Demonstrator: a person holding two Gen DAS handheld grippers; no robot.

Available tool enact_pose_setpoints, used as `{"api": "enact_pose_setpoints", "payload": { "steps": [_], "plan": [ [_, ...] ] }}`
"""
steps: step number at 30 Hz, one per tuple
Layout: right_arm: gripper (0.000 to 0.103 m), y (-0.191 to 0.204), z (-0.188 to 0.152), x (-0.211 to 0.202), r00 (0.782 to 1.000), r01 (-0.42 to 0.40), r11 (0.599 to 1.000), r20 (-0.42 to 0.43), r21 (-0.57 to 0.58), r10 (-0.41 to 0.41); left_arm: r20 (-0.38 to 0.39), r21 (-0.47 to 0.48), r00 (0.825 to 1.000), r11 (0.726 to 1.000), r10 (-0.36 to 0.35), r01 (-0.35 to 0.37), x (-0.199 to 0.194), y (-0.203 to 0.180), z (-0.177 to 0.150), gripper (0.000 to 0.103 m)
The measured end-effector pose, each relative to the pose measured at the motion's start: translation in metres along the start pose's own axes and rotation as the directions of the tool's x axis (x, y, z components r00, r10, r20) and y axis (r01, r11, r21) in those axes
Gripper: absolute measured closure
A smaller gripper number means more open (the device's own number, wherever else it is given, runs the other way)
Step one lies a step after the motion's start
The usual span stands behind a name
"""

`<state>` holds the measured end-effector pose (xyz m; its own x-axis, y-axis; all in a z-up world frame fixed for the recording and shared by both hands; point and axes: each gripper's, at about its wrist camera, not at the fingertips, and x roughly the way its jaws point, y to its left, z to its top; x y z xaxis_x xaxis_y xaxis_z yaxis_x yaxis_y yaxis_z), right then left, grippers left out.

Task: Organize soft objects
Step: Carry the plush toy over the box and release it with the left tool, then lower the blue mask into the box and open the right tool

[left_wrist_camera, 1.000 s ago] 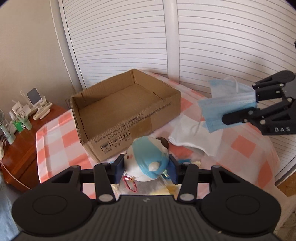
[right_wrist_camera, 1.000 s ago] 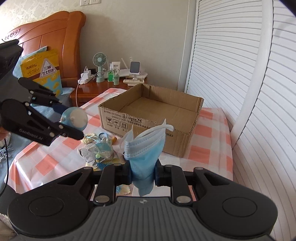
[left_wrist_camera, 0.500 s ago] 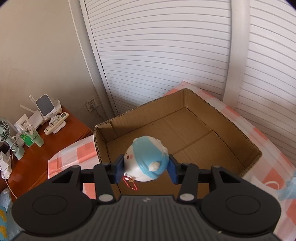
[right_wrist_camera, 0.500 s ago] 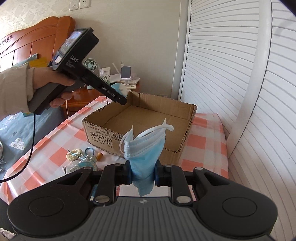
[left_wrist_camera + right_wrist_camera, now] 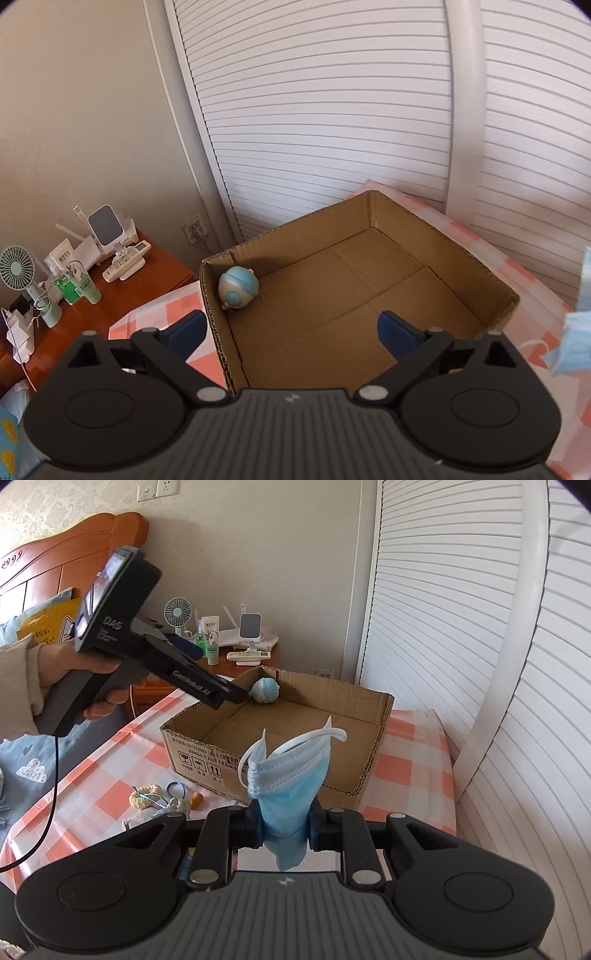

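An open cardboard box (image 5: 295, 226) stands on the pink-checked tablecloth. A round blue-and-white plush toy (image 5: 238, 286) lies inside it, in the far left corner, also seen in the right wrist view (image 5: 265, 690). My left gripper (image 5: 291, 325) hangs over the box's near side, its jaws opening wide with nothing between them; a hand (image 5: 66, 664) holds it. My right gripper (image 5: 284, 825) is shut on a folded blue face mask (image 5: 288, 775), held upright in front of the box (image 5: 199, 749). The mask's edge (image 5: 576, 339) shows at the right of the left wrist view.
Small soft items (image 5: 155, 801) lie on the tablecloth (image 5: 110, 746) left of the box. A wooden nightstand (image 5: 122, 295) carries a fan (image 5: 22, 266), bottles and a remote. White louvred doors (image 5: 332, 129) stand behind the box. A black cable (image 5: 55, 794) hangs from the left gripper.
The left gripper carried the plush toy over the box and opened; the toy dropped into the far left corner. The right gripper still holds the mask, shifted slightly toward the box.
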<state>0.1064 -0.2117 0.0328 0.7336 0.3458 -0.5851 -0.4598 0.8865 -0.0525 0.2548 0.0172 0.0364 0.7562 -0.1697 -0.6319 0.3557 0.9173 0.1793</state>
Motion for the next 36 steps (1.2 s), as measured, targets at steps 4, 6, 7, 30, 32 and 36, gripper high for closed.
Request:
{"api": "enact_pose_setpoints", "payload": {
  "steps": [4, 6, 7, 30, 32, 36],
  "plan": [
    [0.078, 0.003, 0.002, 0.000, 1.000, 0.002, 1.000, -0.001, 0.002, -0.002, 0.030, 0.017, 0.999, 1.000, 0.010, -0.011, -0.033, -0.015, -0.019, 0.001],
    [0.078, 0.004, 0.004, 0.001, 1.000, -0.005, 1.000, -0.004, 0.013, 0.005, 0.040, 0.019, 0.999, 1.000, 0.003, -0.004, -0.048, -0.023, -0.028, 0.001],
    [0.078, 0.004, 0.005, 0.002, 1.000, -0.007, 1.000, -0.007, 0.018, 0.007, 0.041, 0.019, 0.999, 1.000, -0.004, 0.003, -0.054, -0.026, -0.032, 0.001],
    [0.078, -0.024, 0.084, 0.107, 0.997, 0.028, 0.997, -0.075, 0.076, -0.022, 0.042, -0.022, 0.999, 0.999, -0.034, 0.035, -0.091, -0.048, -0.065, 0.001],
    [0.078, -0.028, 0.091, 0.123, 0.996, 0.028, 0.995, -0.090, 0.094, -0.020, 0.046, -0.046, 0.998, 0.998, -0.046, 0.048, -0.094, -0.048, -0.069, 0.001],
    [0.078, -0.038, 0.101, 0.156, 0.992, 0.031, 0.993, -0.128, 0.116, -0.016, 0.037, -0.075, 0.998, 0.996, -0.041, 0.044, -0.095, -0.049, -0.074, 0.001]
  ]
}}
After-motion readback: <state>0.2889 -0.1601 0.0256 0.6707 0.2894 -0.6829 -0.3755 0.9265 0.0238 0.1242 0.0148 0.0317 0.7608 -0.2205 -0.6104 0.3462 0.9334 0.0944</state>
